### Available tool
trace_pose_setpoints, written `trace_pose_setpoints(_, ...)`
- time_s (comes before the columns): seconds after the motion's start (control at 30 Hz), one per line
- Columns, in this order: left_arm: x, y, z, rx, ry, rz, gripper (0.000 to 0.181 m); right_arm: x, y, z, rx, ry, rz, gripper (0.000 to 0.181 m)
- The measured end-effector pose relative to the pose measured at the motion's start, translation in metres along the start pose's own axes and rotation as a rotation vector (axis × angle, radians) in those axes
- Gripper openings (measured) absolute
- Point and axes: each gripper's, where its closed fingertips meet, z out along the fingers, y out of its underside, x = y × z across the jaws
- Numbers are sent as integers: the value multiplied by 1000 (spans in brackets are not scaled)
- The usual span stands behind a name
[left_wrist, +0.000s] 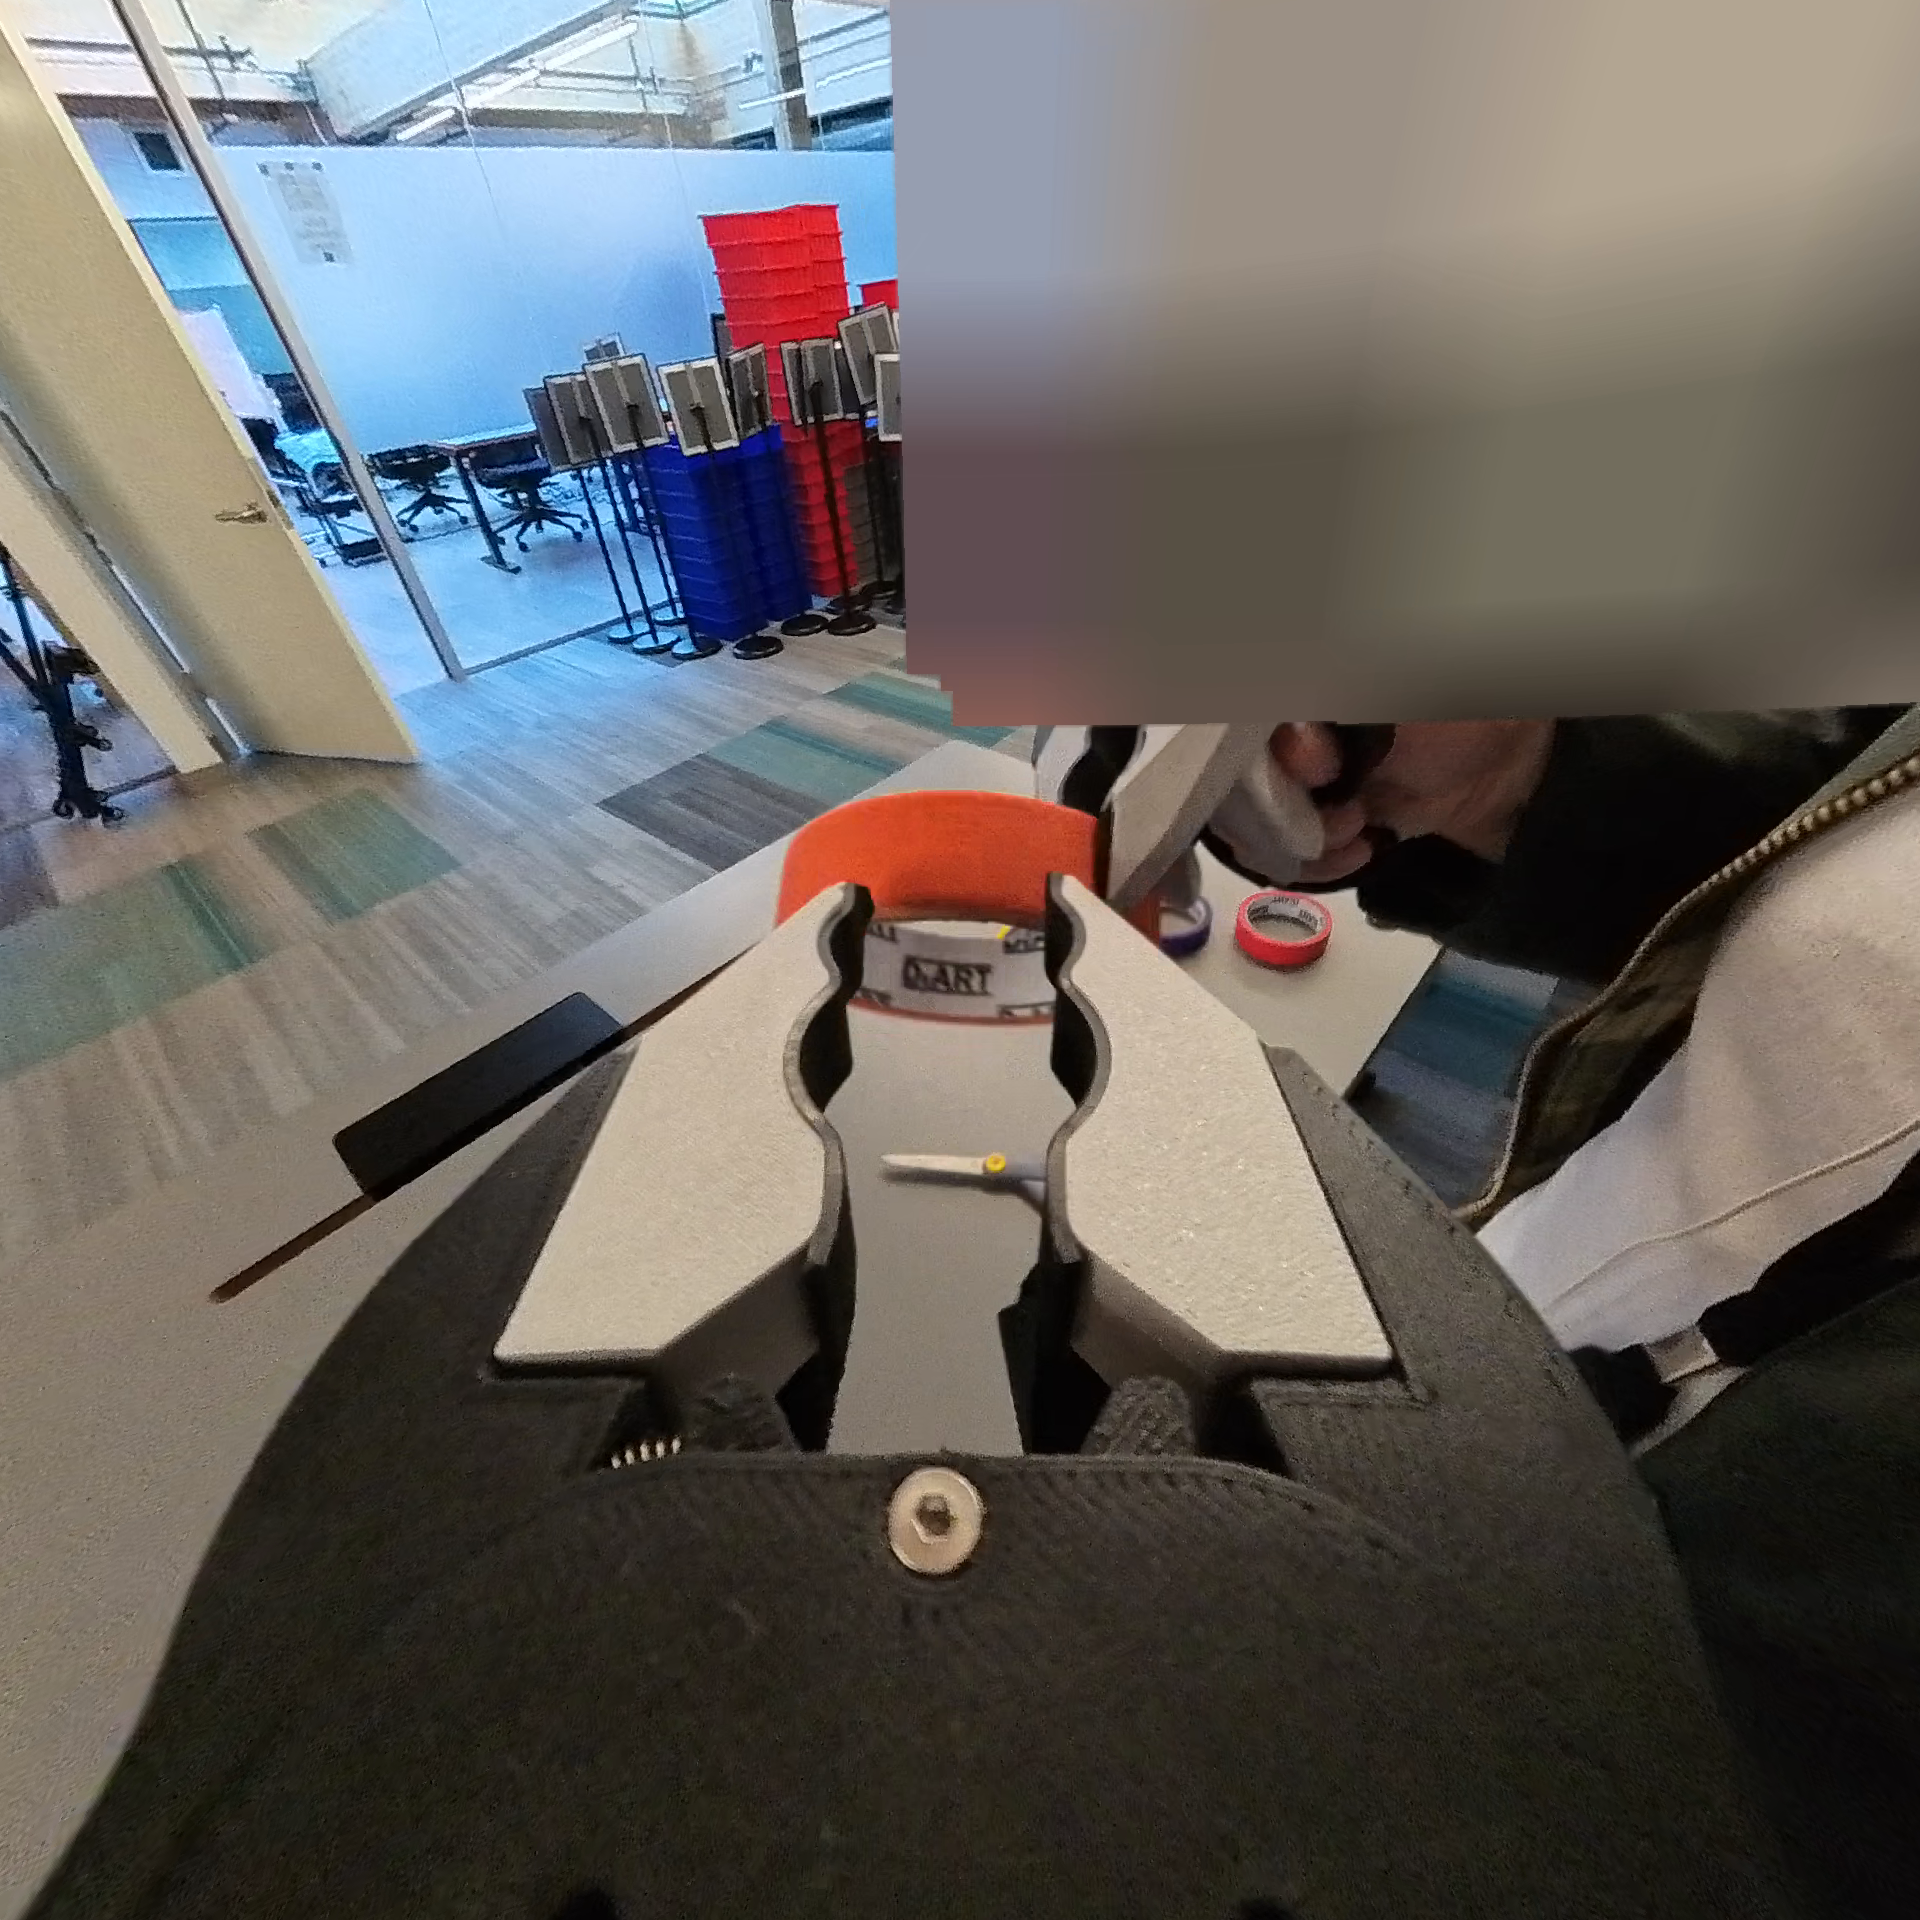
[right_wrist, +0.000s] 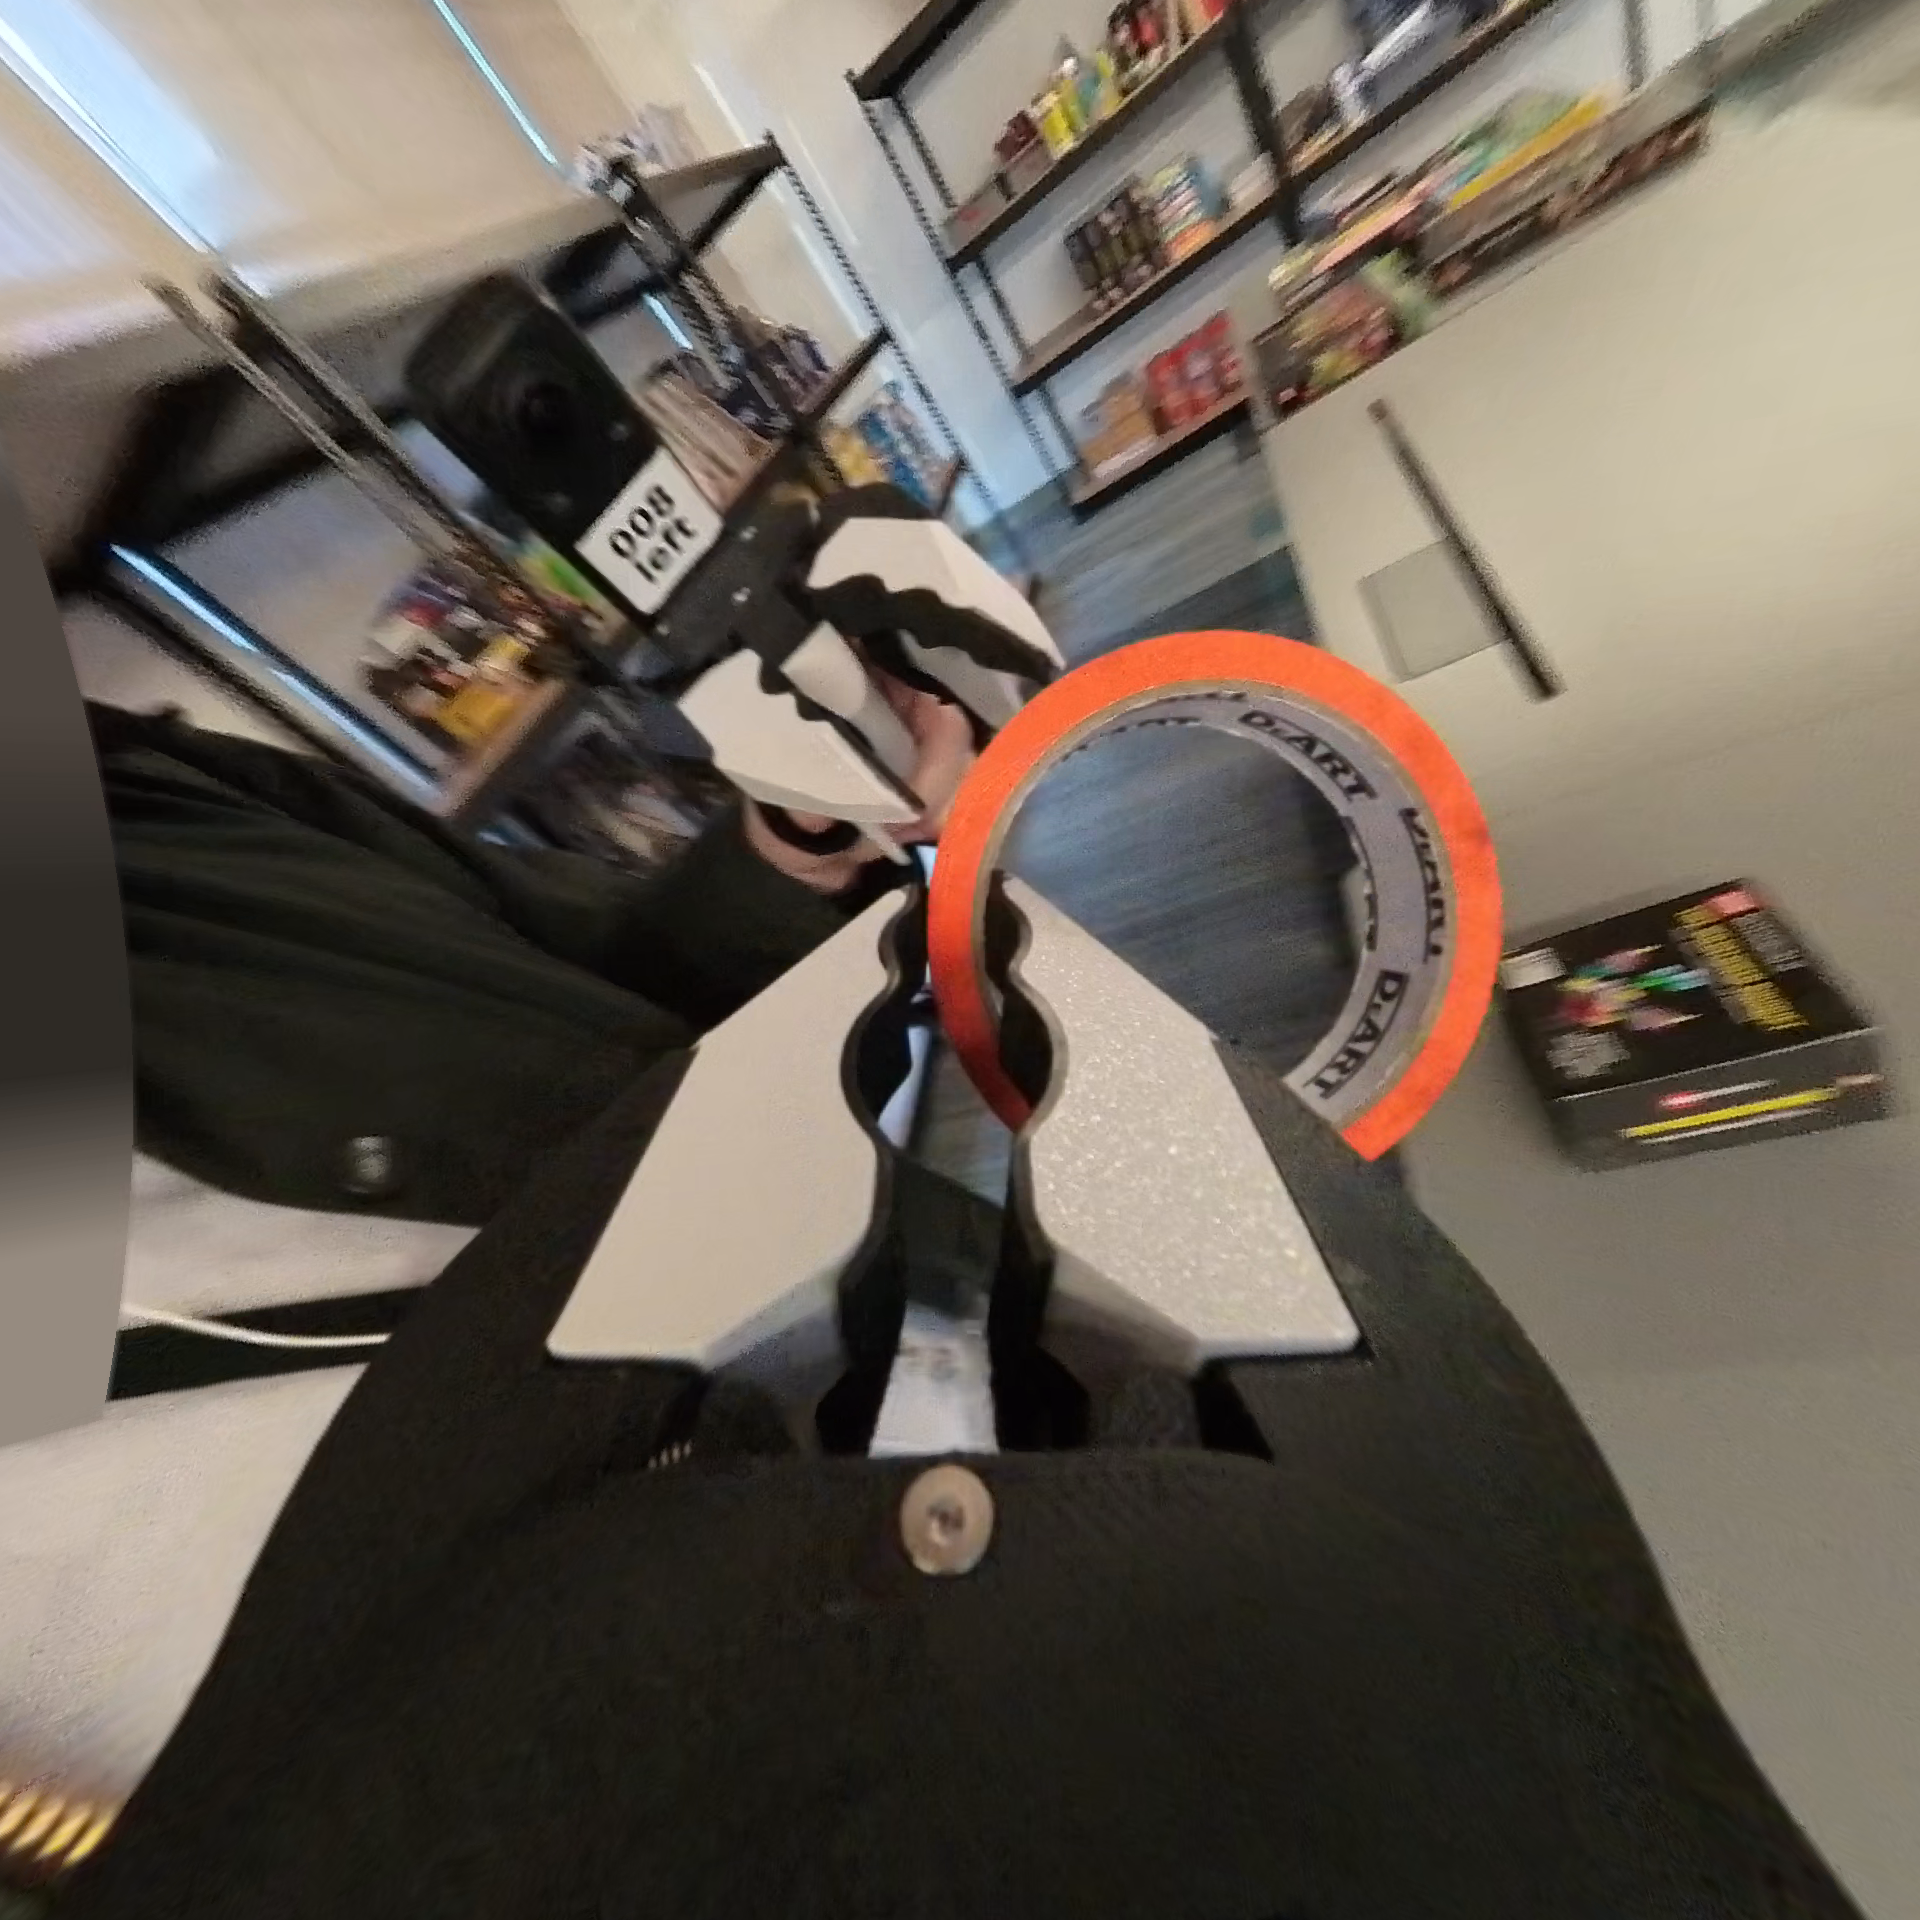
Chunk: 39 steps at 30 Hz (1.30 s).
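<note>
The table (left_wrist: 1340, 997) is big and grey, and everything sits on it or hangs over it. A black box (right_wrist: 1683, 1023) lies flat on it, off to one side in the right wrist view.

The orange tape (right_wrist: 1216, 883) is a big roll, lifted up in the air. The right gripper (right_wrist: 961, 904) has its jaws squeezed tight on one side of the ring, with the ring's wall pinched between the tips. The rest of the roll sticks out past the jaws.

The left gripper (left_wrist: 951, 904) is close to the tape, just in front of it. Its jaws are partly open and hold nothing.

Small scissors (left_wrist: 961, 1166) lie on the table under the left gripper. A little red tape (left_wrist: 1283, 928) lies farther off, with a blue one (left_wrist: 1184, 928) beside it.

The grip is only on a thin bit of the ring. I think the roll could swing or slip out if it gets bumped, and the left gripper is near enough to bump it.
</note>
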Motion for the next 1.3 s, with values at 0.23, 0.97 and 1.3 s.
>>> trace_pose_setpoints(0.23,1,-17,7,12,-83,17,33,10,-12,-3,13,310,-393,9)
trace_pose_setpoints(0.97,14,-14,14,-65,-198,237,18,9,-9,-6,-110,583,-749,9)
trace_pose_setpoints(1.3,24,8,10,-173,-97,186,15,9,16,-2,-217,532,-773,10)
